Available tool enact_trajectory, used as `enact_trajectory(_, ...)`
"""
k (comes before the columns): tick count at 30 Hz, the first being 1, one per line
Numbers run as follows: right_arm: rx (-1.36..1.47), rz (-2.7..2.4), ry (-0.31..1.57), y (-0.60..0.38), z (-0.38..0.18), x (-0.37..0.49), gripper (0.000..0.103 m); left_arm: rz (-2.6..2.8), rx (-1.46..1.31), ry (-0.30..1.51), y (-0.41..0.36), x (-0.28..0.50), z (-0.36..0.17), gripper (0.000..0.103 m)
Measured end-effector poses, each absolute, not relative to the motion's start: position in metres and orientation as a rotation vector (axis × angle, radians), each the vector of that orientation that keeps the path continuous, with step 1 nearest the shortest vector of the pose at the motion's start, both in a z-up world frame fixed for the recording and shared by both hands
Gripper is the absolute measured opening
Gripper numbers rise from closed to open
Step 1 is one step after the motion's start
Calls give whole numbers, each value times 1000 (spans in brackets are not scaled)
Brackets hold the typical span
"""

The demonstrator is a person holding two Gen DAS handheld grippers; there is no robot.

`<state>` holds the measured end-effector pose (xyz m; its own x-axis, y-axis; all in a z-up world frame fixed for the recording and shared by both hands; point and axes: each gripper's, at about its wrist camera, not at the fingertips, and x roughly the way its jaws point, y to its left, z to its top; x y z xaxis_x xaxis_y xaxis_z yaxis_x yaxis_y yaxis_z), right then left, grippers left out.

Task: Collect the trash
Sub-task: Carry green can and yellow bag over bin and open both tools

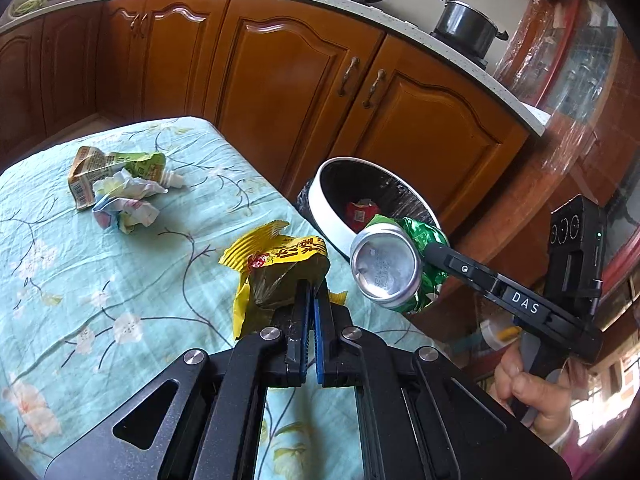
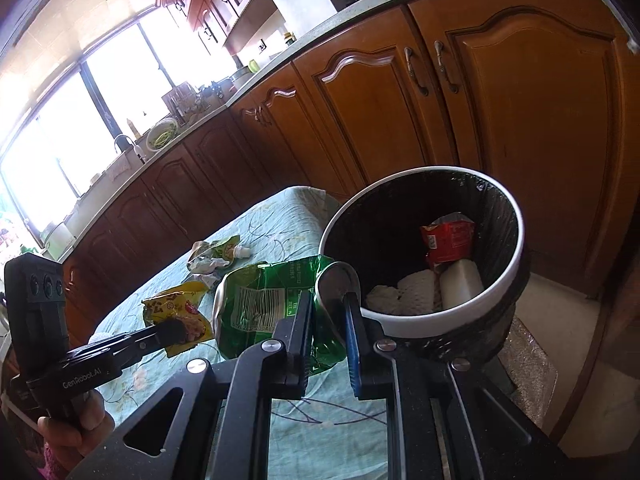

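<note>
My left gripper (image 1: 313,288) is shut on a crumpled yellow snack wrapper (image 1: 280,264), held just above the floral tablecloth (image 1: 80,280). My right gripper (image 2: 328,298) is shut on a crushed green can (image 2: 264,304), whose silver bottom (image 1: 386,266) faces the left wrist camera. The can hangs at the table's edge, next to the white-rimmed bin (image 2: 516,240) with a black liner. In the right wrist view the left gripper (image 2: 172,330) and its yellow wrapper (image 2: 180,312) are to the left of the can.
A green squeeze pouch (image 1: 120,164) and crumpled paper (image 1: 124,204) lie at the far end of the table. The bin holds a red wrapper (image 2: 448,240), white tissue (image 2: 404,292) and a white bottle (image 2: 460,284). Wooden cabinets (image 1: 280,80) stand close behind.
</note>
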<state>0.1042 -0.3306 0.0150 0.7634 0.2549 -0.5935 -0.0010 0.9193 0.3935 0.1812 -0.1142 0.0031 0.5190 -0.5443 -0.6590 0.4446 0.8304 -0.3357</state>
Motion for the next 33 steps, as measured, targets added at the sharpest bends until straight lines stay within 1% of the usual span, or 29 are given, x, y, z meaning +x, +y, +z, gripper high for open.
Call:
enact_trajectory(17, 400, 41, 633, -388, 30, 101, 15, -667, -51, 828, -181, 194, 17, 1)
enact_trajectory(33, 392, -7, 646, -409, 22, 118, 15, -700, -12, 842, -222, 214, 18, 1)
